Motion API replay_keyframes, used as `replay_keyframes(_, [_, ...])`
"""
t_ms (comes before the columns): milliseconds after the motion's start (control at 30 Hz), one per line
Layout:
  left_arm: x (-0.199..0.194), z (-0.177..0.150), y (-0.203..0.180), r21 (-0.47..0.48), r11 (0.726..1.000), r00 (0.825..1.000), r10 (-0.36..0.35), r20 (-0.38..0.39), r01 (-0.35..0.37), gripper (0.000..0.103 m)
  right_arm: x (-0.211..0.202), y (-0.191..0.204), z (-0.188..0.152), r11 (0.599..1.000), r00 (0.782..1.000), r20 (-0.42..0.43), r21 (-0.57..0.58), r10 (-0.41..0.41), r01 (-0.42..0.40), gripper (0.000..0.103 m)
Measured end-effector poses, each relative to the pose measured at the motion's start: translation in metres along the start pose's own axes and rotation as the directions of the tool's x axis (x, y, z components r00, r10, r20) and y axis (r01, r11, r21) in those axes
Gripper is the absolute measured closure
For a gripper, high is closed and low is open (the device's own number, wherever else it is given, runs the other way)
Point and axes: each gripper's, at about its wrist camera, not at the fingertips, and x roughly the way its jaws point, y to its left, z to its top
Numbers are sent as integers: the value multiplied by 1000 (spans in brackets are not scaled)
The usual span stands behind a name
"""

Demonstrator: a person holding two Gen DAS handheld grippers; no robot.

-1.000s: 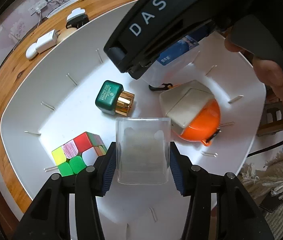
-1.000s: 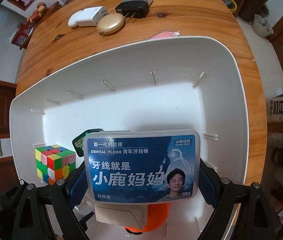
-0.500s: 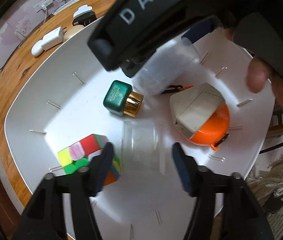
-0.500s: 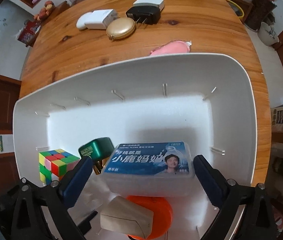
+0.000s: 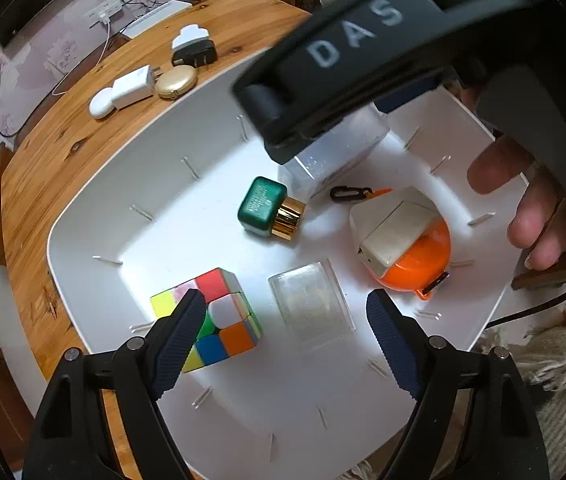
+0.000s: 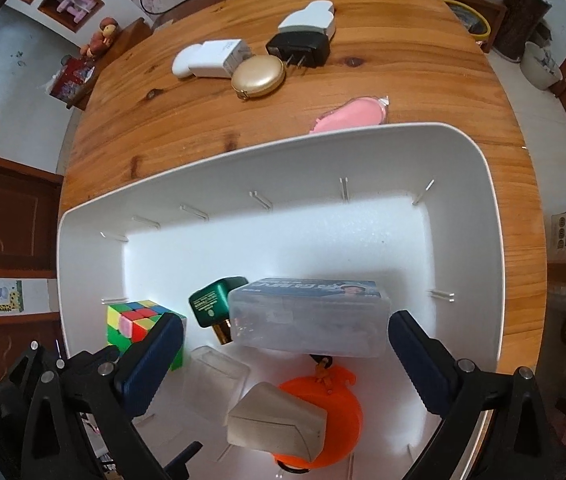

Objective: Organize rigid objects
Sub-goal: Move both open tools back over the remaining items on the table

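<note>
A white bin [image 5: 95, 208] [image 6: 459, 184] holds a colour cube [image 5: 219, 312] [image 6: 135, 320], a green and gold bottle [image 5: 269, 210] [image 6: 213, 306], a beige and orange item [image 5: 407, 244] [image 6: 295, 424], a small clear box [image 5: 311, 306] [image 6: 219, 372] and a clear dental floss box with a blue label [image 6: 309, 316] [image 5: 335, 160]. My left gripper [image 5: 287, 336] is open above the small clear box. My right gripper [image 6: 285, 354] is open just behind the floss box, which lies on the bin floor.
On the wooden table [image 6: 203, 128] beyond the bin lie white chargers [image 6: 211, 60], a black plug [image 6: 299, 50], a gold compact [image 6: 258, 77] and a pink item [image 6: 351, 114]. The right gripper body and hand [image 5: 523, 200] fill the left view's upper right.
Both grippers opened. The small clear box dropped from my left gripper onto the bin floor. The floss box left my right gripper and now lies in the bin. Both grippers pulled back.
</note>
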Motion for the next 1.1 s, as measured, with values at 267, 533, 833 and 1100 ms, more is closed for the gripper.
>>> replay_keyframes(267, [-14,-6,18,-24,1000,1000,10,28,-10,18,-17,-1,-2,999,999,13,21,37,-38,0])
replay_keyframes(533, [-23,-13,32,-55,998,999,-8,52,11,18,-27,1,1,997,998,14,50,60,-61,0])
replay_keyframes(833, [-42,-9,49,-84,996,995,-18,100,26,18,-35,3,1,994,997,19,69,80,-81,0])
replay_keyframes(1100, [-71,6,67,-82,997,987,26,158,-13,18,-58,10,5,995,994,80,59,75,-80,0])
